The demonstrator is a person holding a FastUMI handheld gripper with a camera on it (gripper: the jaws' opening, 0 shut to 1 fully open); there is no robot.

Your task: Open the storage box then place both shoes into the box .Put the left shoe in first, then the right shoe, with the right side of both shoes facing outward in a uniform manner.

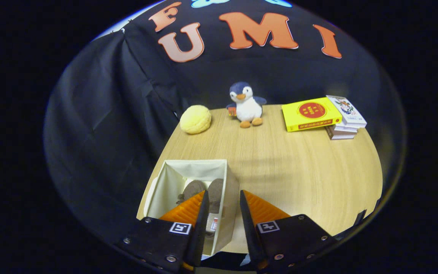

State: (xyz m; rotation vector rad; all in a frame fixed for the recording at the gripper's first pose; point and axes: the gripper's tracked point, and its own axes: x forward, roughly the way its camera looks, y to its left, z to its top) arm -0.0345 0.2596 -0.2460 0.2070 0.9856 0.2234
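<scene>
Nearest the camera, the gripper (222, 199) hangs above the near left part of the desk (287, 171), its jaws parted by a moderate gap with nothing held between them. The left finger (188, 209) sits over the open top of the storage box and covers part of what lies inside; the right finger (259, 209) sits just past the box's right wall, over bare wood. Whether either finger touches the box cannot be told from this angle.

The storage box (173, 179) is a pale cream fabric container with soft upright walls, open at the top, standing near the left edge of the desk. Its near end is cut off behind the gripper body. Inside lie two shoes (203, 190), brownish grey, side by side with rounded ends pointing away from the camera; their near halves are hidden by the left finger, so which way their sides face is hard to make out. A small pale tag with red shows beside them, too small to read.

Well beyond the fingers, at the far edge of the desk, stand a yellow round bun-like cushion (195, 119), a penguin plush toy (246, 104), and a stack of books (323, 114) with a yellow one lying partly on top.
</scene>
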